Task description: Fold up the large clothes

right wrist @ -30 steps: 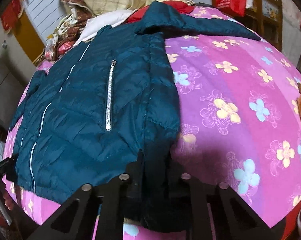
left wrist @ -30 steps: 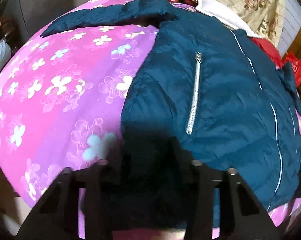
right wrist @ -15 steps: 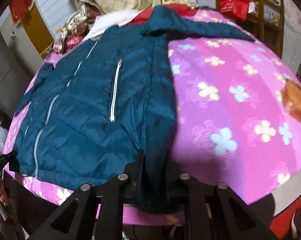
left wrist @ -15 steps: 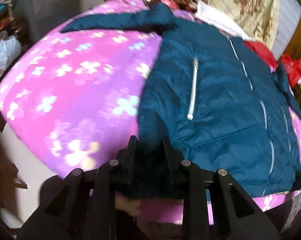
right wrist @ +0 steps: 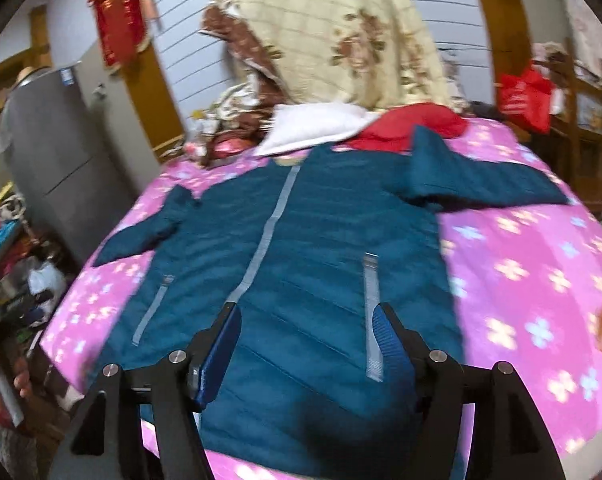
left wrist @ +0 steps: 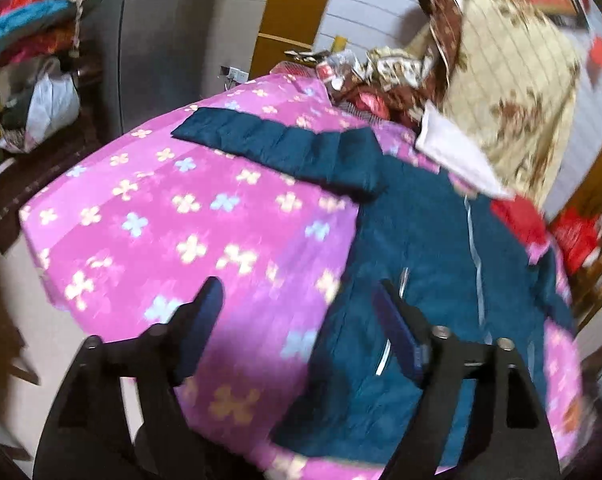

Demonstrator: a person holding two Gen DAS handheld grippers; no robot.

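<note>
We see a big bed (right wrist: 541, 280) with a pink flowered sheet spread ahead of both tongs. On it lies the dark blue jacket (right wrist: 301, 240), flat, front side up, with its zipper (right wrist: 269, 232) running straight away from the right tongs (right wrist: 307, 320). One sleeve (right wrist: 481, 184) reaches out past the right tongs to their right, and the other sleeve (left wrist: 285, 144) lies far ahead of the left tongs (left wrist: 299, 300). Beyond the jacket, far from both tongs, a cream flowered blanket (right wrist: 341, 32) is piled up, with a white cloth (right wrist: 313, 124) and a red cloth (right wrist: 405, 128) just in front of it. The left tongs are spread wide with nothing between them, over the jacket's edge and the sheet. The right tongs are spread wide too, over the jacket's bottom part; the picture is blurry, so they may or may not touch it.
</note>
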